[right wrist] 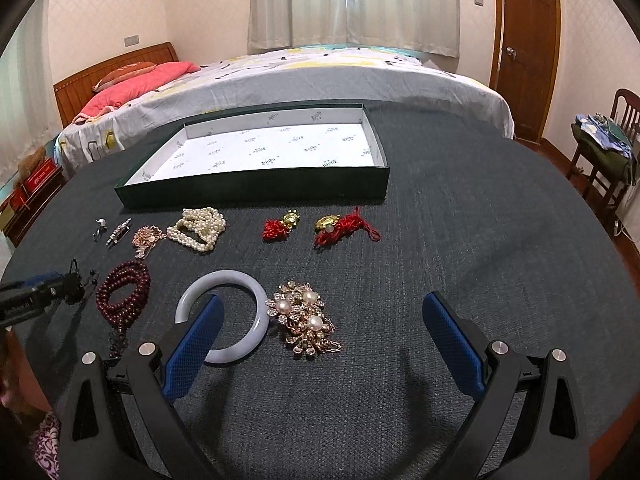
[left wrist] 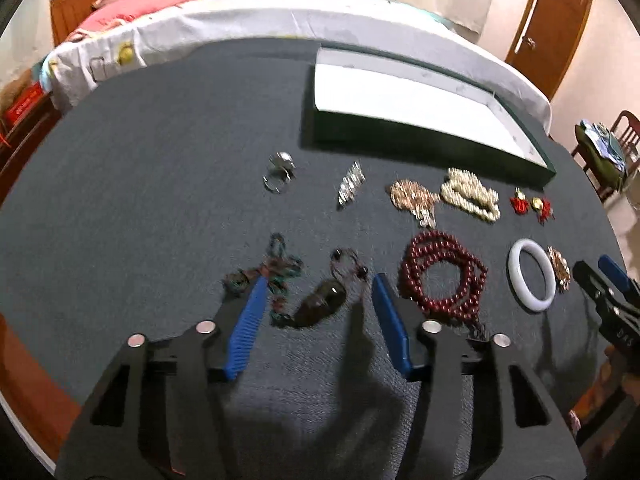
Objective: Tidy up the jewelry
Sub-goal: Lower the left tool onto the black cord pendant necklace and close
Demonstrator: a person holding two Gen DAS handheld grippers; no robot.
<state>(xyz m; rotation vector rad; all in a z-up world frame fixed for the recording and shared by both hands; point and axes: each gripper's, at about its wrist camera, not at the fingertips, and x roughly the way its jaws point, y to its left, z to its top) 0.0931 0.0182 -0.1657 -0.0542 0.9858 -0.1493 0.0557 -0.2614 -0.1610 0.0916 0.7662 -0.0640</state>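
My left gripper [left wrist: 320, 280] hangs low over the dark cloth with its jaws apart. A dark pendant on a beaded cord [left wrist: 324, 300] lies between the blue pads, which do not touch it. A green bead string [left wrist: 276, 268] lies by the left pad and red bead bracelets [left wrist: 442, 276] by the right one. My right gripper [right wrist: 323, 298] stands wide open. Its left finger covers part of a white bangle [right wrist: 256, 304], and a gold pearl brooch cluster [right wrist: 304, 320] lies between the fingers. The green tray [right wrist: 256, 194] with white lining sits behind.
A ring [left wrist: 280, 172], silver clip [left wrist: 351, 186], rose-gold piece [left wrist: 414, 196], pearl strand [right wrist: 198, 228] and two red tassel charms [right wrist: 340, 228] lie in a row before the tray. A bed [right wrist: 320, 76] runs behind the table, with a chair [right wrist: 604, 152] at right.
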